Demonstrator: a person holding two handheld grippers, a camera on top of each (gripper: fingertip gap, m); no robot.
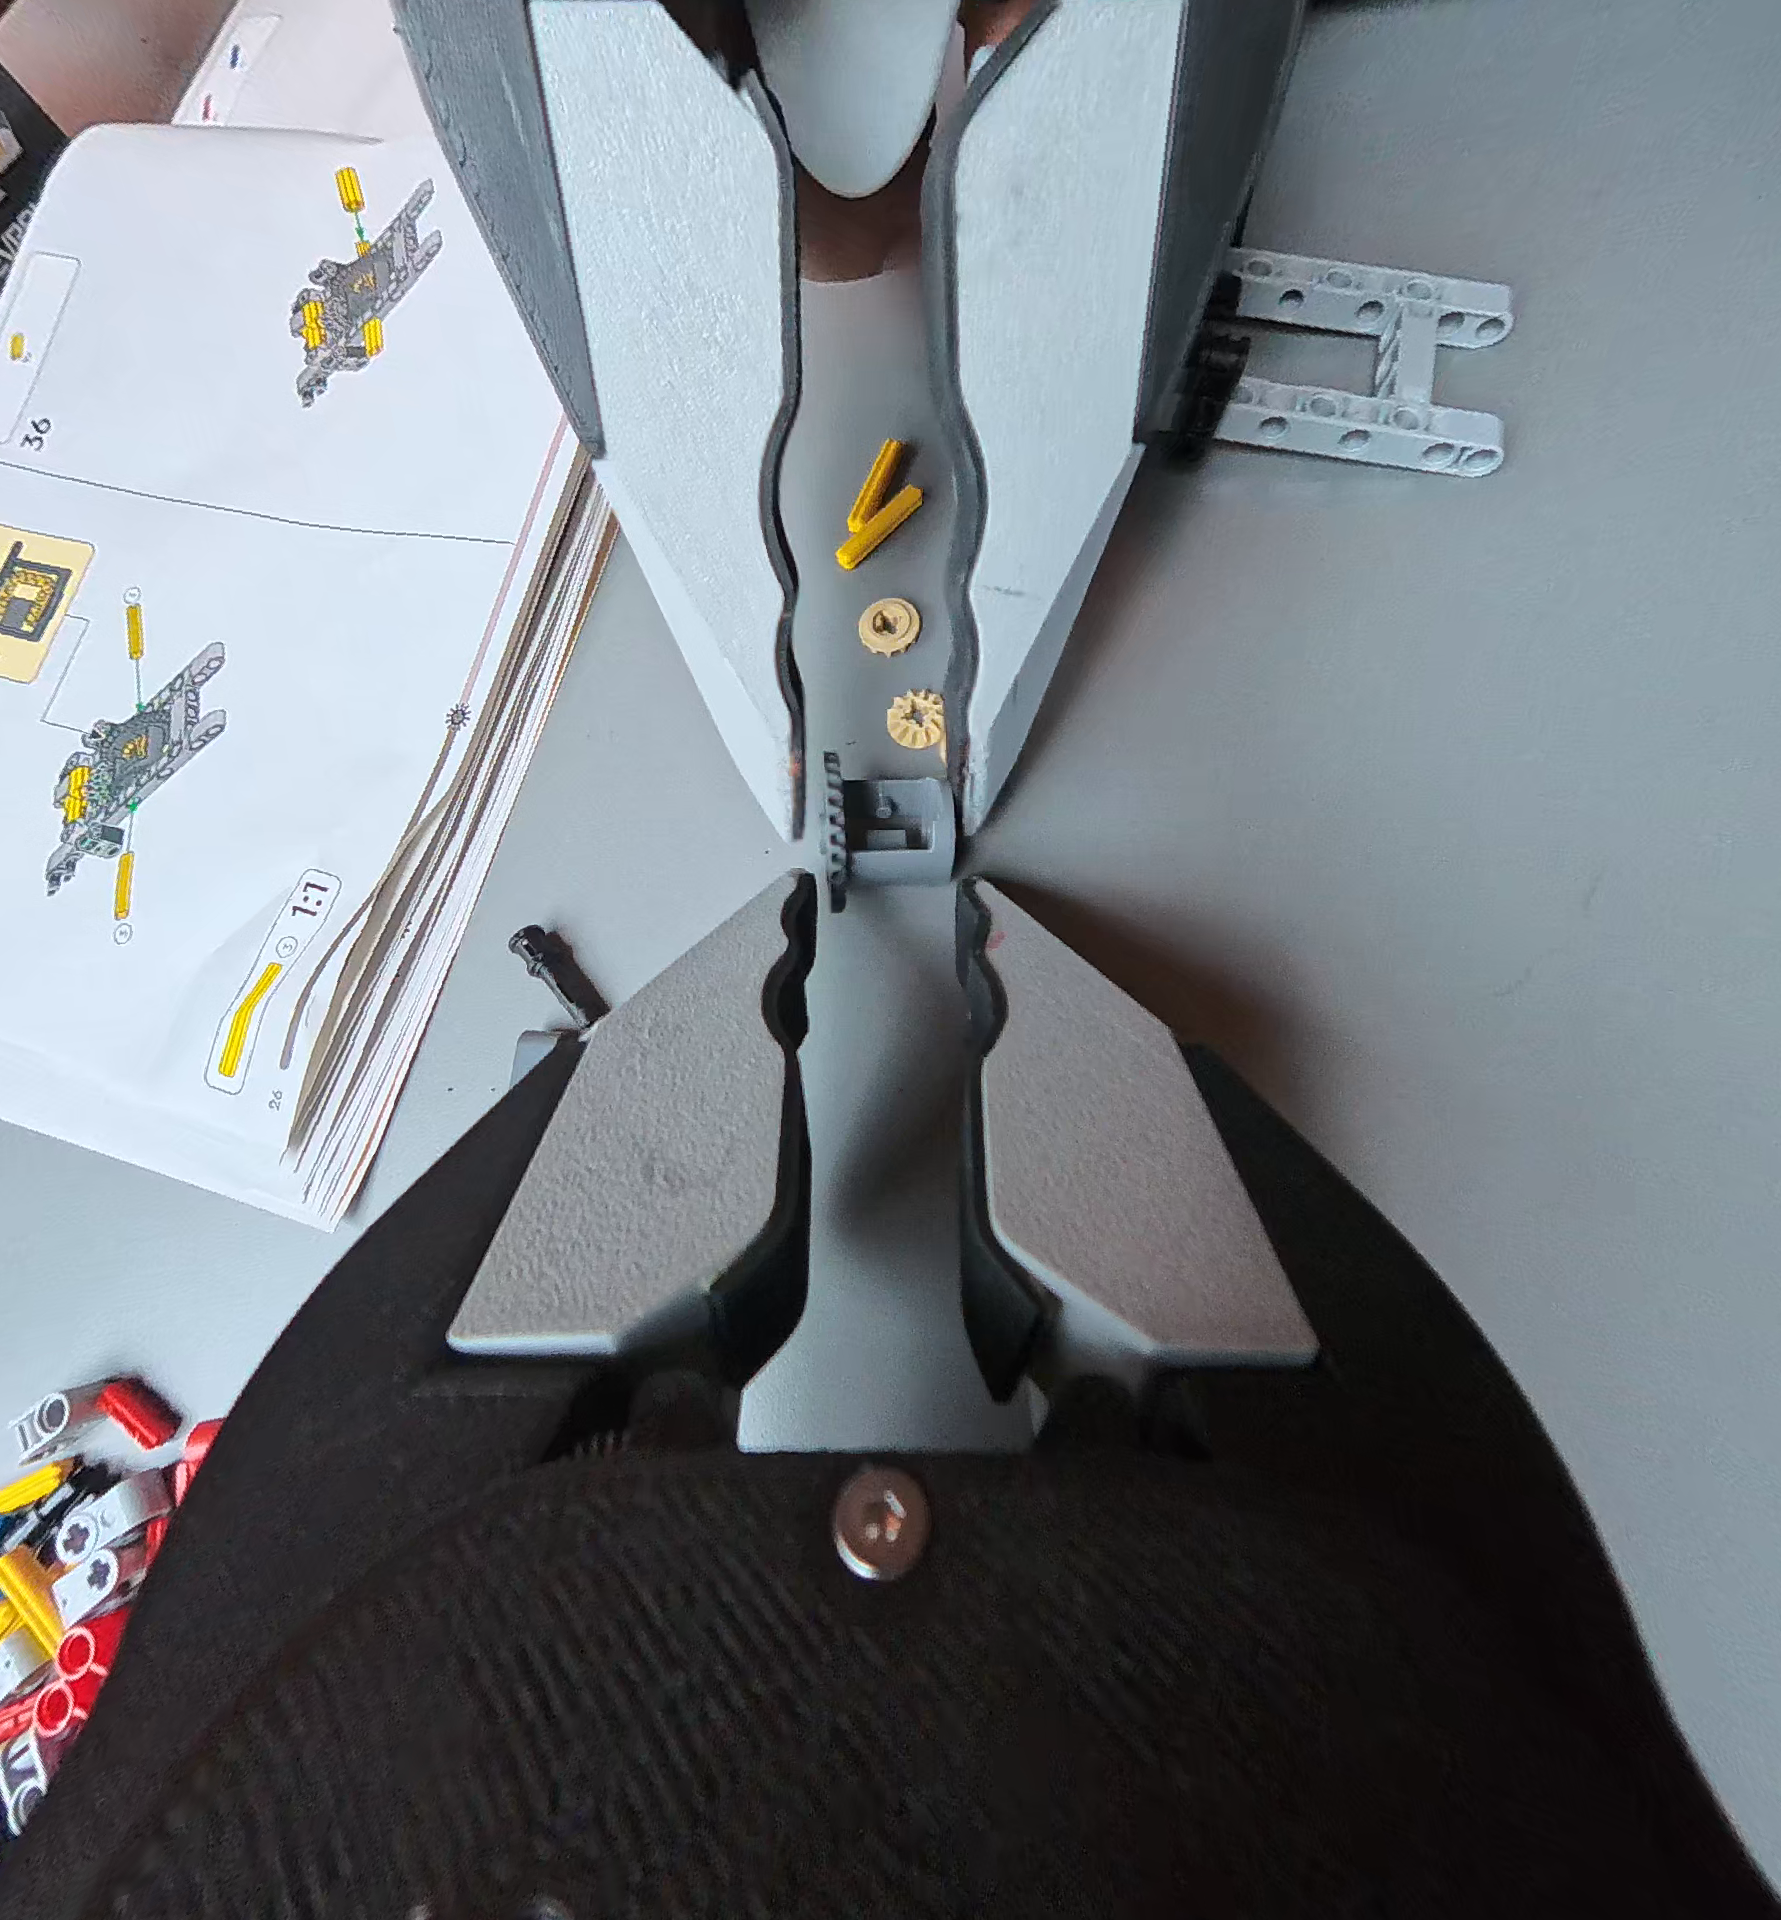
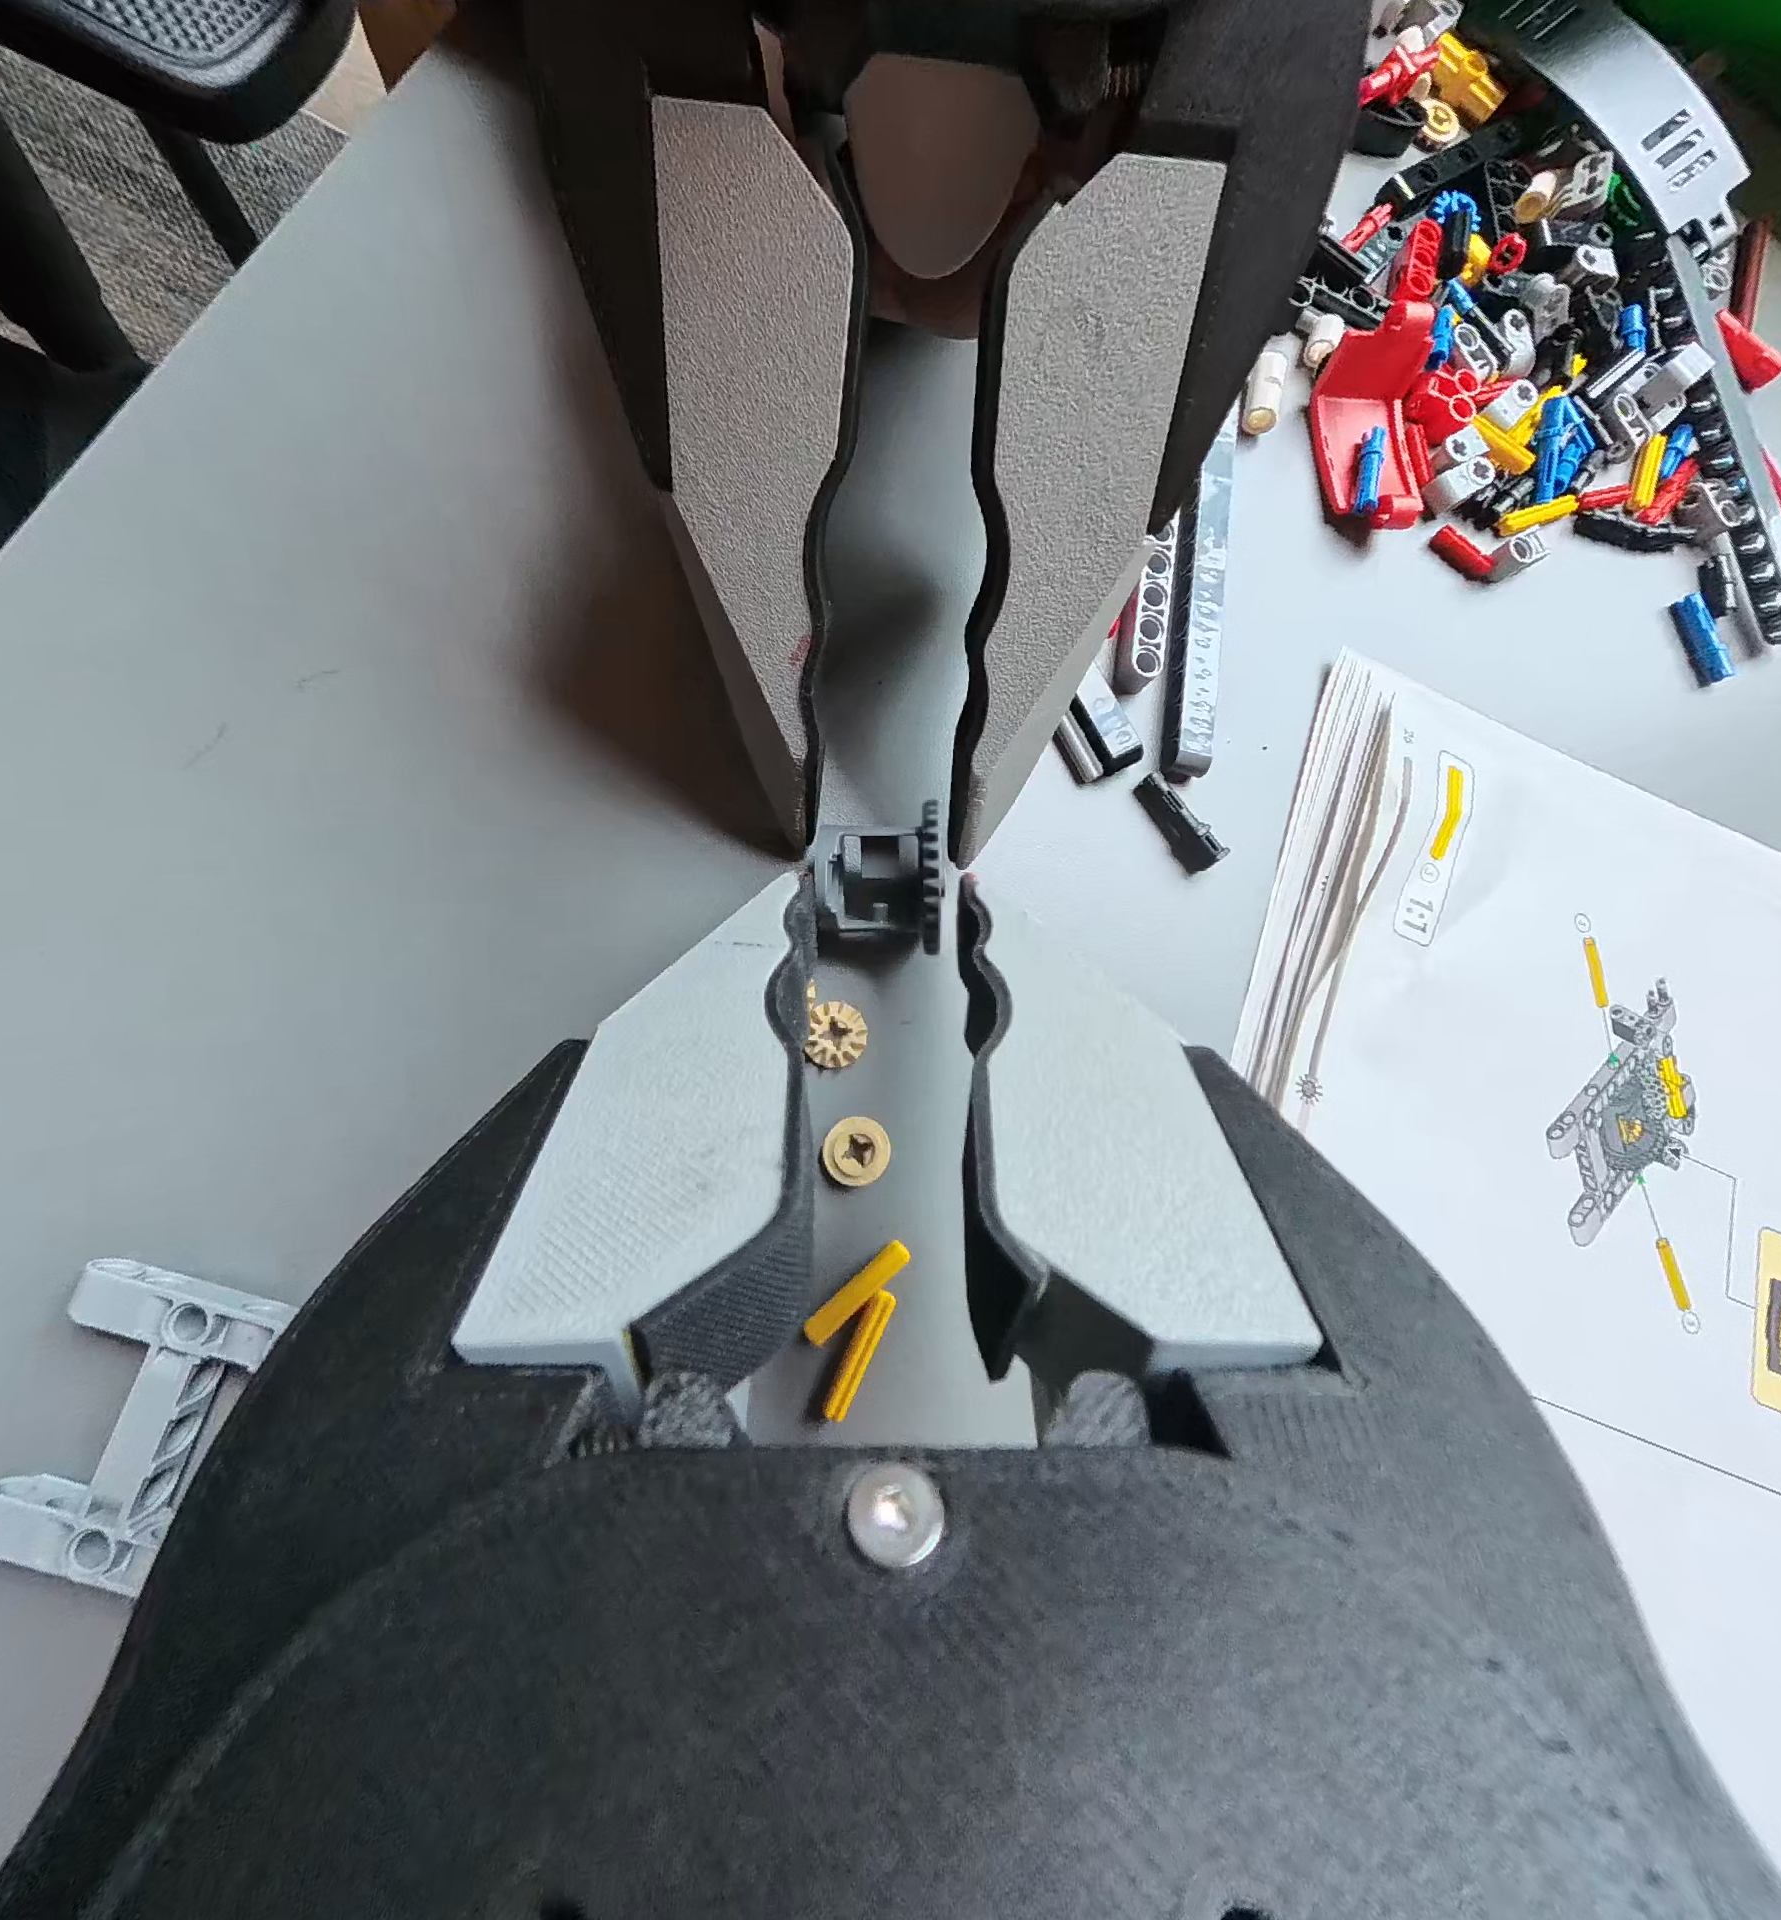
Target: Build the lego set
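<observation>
A small grey gear housing with a dark toothed ring point(image 1: 901, 831) point(image 2: 865, 883) hangs just above the grey table, pinched tip to tip by both grippers. My left gripper point(image 1: 886, 888) comes from below in its own view and from the top in the right wrist view point(image 2: 878, 842). My right gripper point(image 2: 881, 883) meets it from the opposite side point(image 1: 878, 826). Both are shut on the housing. Under my right gripper lie two yellow axles point(image 1: 881, 504) point(image 2: 855, 1320) and two tan gears point(image 1: 889, 627) point(image 2: 836, 1034).
An open instruction booklet point(image 1: 242, 623) point(image 2: 1592, 1143) lies beside the grippers. A light grey H-shaped frame point(image 1: 1385, 364) point(image 2: 138, 1423) sits on the other side. A pile of mixed pieces point(image 2: 1540, 364) point(image 1: 24, 1558), grey beams point(image 2: 1177, 644) and a black pin point(image 2: 1182, 826) lie near the booklet. Only a small space, under 4 cm, lies between the two pairs of fingers.
</observation>
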